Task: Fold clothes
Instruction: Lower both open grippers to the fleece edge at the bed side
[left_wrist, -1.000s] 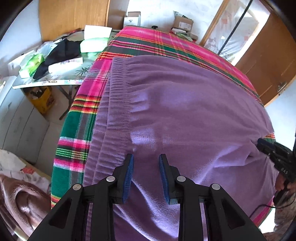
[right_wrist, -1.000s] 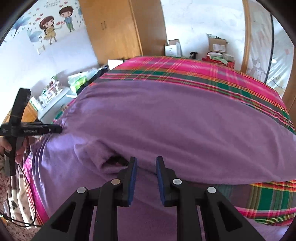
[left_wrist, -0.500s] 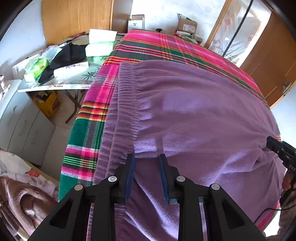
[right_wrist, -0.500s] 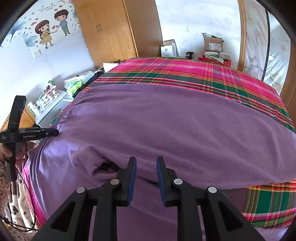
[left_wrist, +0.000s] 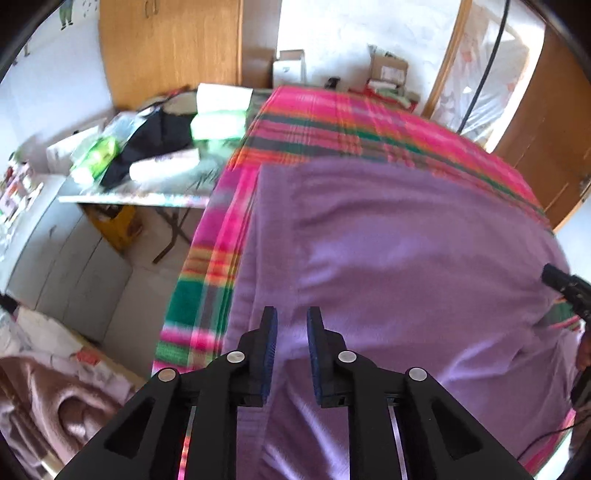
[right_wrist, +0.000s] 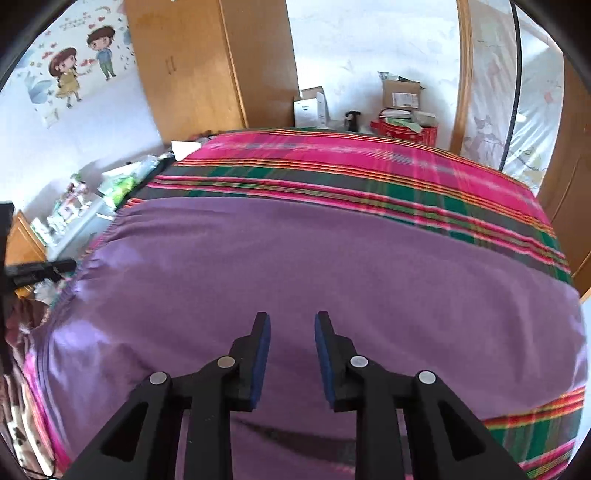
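Right wrist view: the plaid bed cover (right_wrist: 369, 173) extended beyond the fingers, with the purple garment (right_wrist: 295, 266) spread flat on it, ahead of and beneath both fingertip pairs. The right gripper (right_wrist: 291, 328) and left gripper (left_wrist: 288, 325) stood parted and empty. Risk: closing too deep could pinch the cover with the garment.
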